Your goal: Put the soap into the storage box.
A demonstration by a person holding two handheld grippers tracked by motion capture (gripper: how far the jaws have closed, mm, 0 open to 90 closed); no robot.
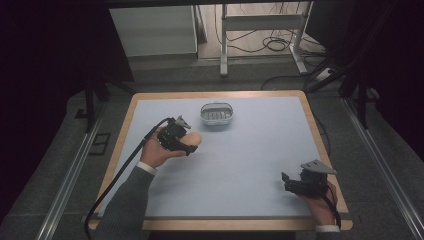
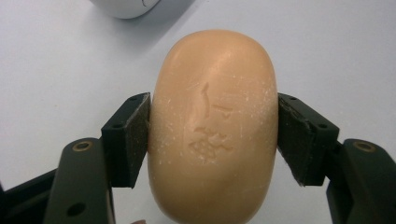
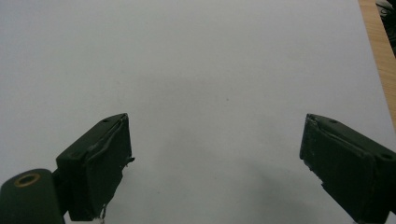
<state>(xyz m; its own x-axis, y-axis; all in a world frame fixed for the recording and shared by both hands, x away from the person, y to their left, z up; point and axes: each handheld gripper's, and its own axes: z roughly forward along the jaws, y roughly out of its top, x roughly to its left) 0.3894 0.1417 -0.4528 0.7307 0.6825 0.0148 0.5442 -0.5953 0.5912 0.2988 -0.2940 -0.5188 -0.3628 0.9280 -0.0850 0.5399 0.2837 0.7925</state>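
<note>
Peach-coloured soap bar [image 2: 212, 126] is sitting clamped between the pads of the left gripper [image 1: 186, 144], left of centre in the high view — the pickup step, I judge. Next comes a carry up-frame to the wire soap dish [image 1: 217, 115], keeping the squeeze steady. The bar is looking smooth, oval, stamped with a faint emblem. The right gripper [image 3: 215, 168] is resting wide open, lower right.

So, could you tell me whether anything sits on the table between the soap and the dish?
Nothing visible does: the left gripper is shut on the soap, and the mat between it and the dish lies bare.
</note>
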